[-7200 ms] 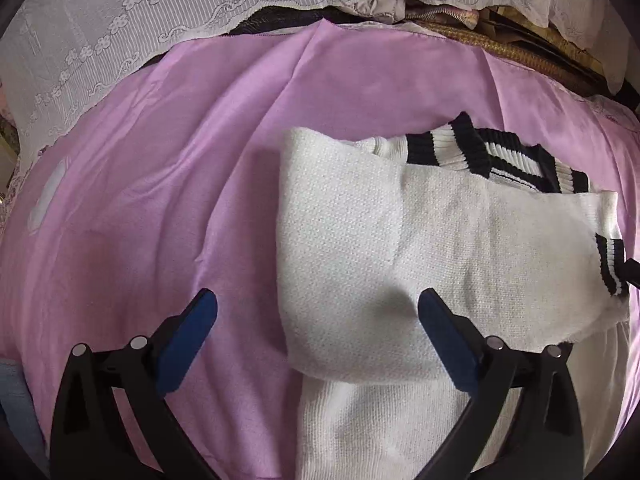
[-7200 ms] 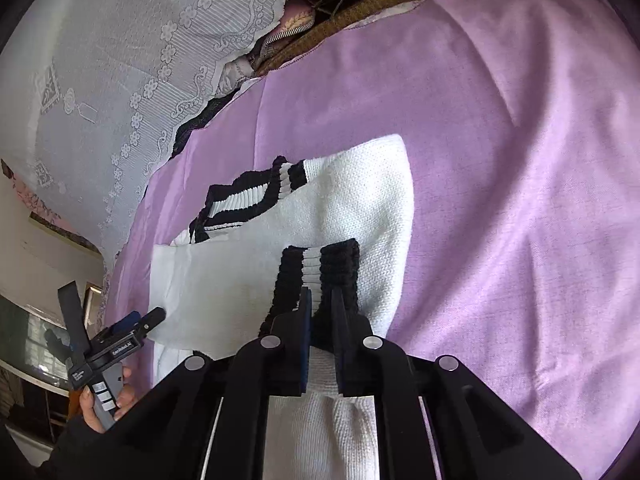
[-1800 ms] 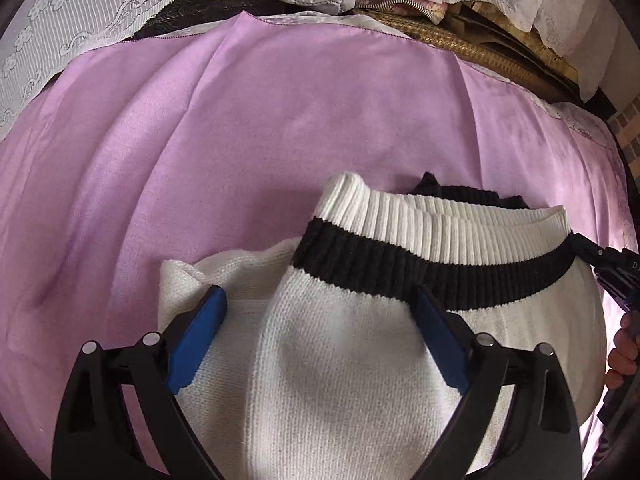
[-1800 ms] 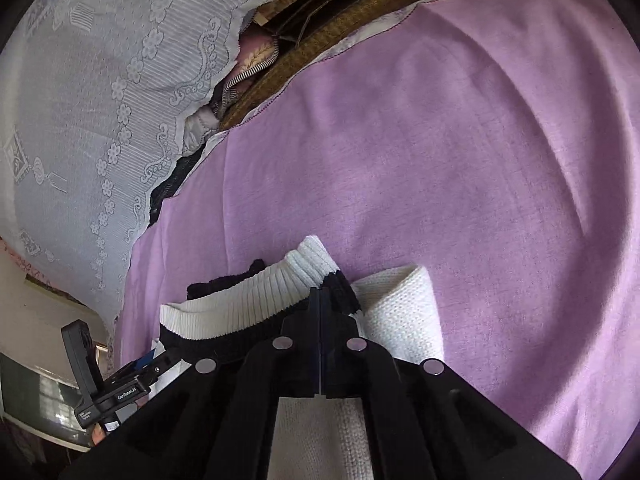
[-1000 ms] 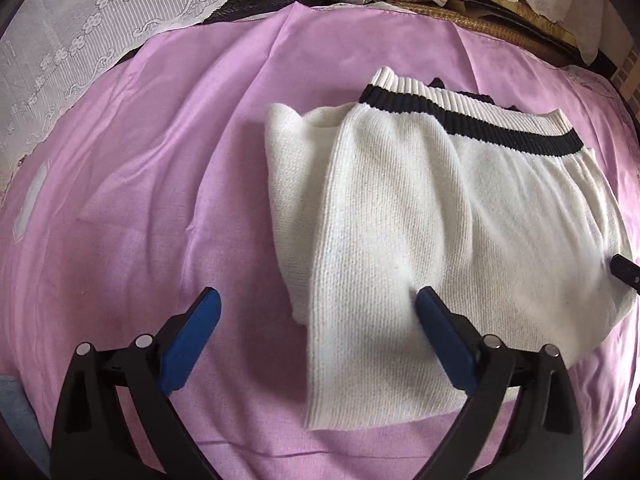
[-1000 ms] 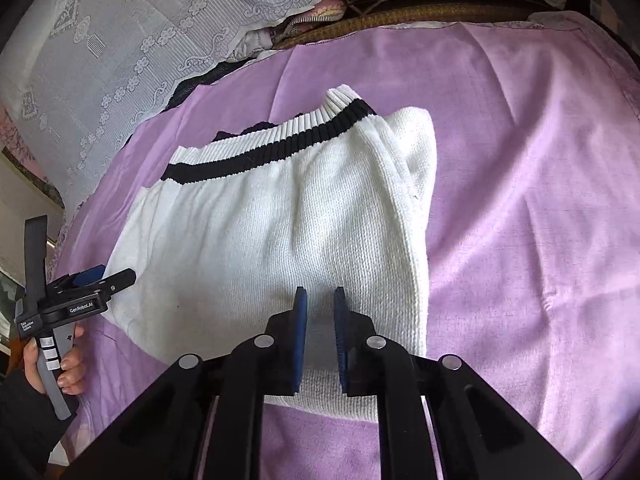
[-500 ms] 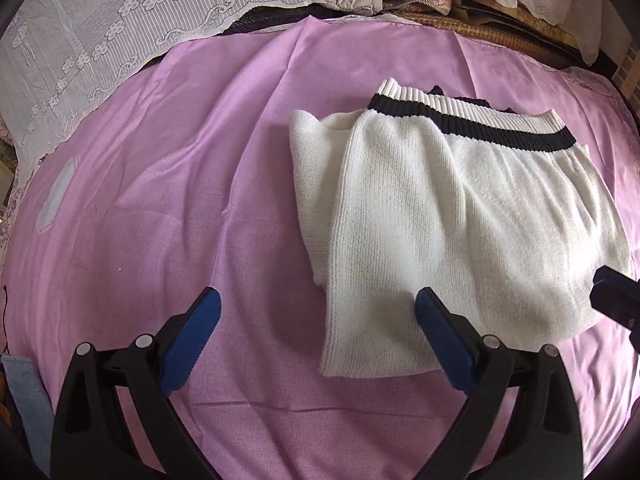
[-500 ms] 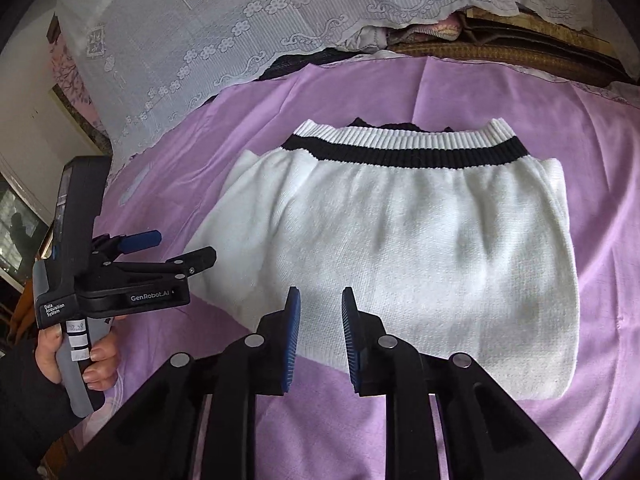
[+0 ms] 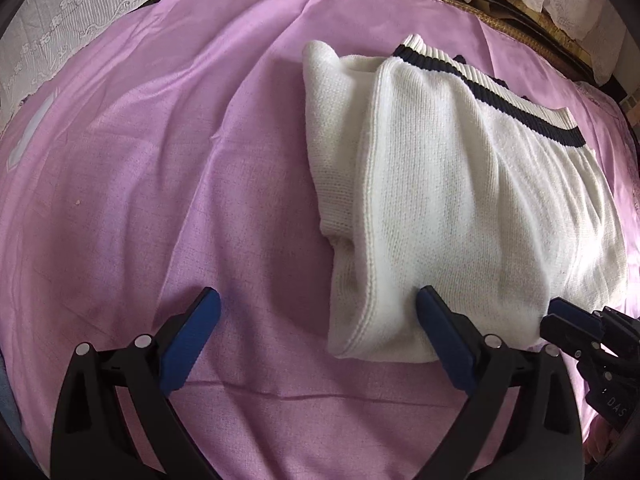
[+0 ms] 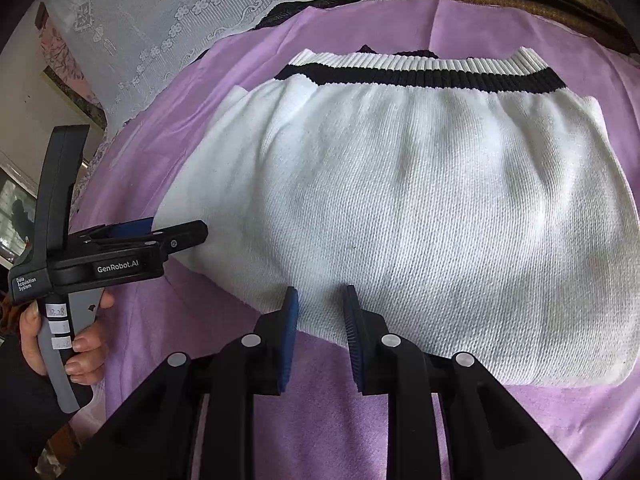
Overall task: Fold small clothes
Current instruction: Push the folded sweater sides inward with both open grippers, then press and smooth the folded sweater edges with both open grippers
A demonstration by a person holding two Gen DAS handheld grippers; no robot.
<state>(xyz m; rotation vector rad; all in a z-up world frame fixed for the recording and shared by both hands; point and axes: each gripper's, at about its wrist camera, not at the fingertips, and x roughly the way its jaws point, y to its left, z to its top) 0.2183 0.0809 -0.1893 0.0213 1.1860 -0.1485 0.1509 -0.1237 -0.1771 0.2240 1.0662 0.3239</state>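
Note:
A white knit sweater (image 9: 452, 184) with a black band at its hem lies folded on the purple sheet (image 9: 160, 160); it fills the right wrist view (image 10: 420, 200). My left gripper (image 9: 316, 312) is open wide at the sweater's near left corner, empty; its right finger (image 9: 444, 332) is against the knit edge. It also shows from the side in the right wrist view (image 10: 176, 236). My right gripper (image 10: 318, 308) is open a little, empty, at the sweater's near edge; its tip shows in the left wrist view (image 9: 568, 316).
White lace cloth (image 10: 168, 12) hangs behind the bed. Bundled fabrics and a woven mat (image 9: 500, 4) lie along the far edge. A pale patch (image 9: 28, 136) marks the sheet at far left.
Both grippers have moved closer to the sweater's near edge. The right gripper's jaws have opened slightly wider. The sweater lies as it did.

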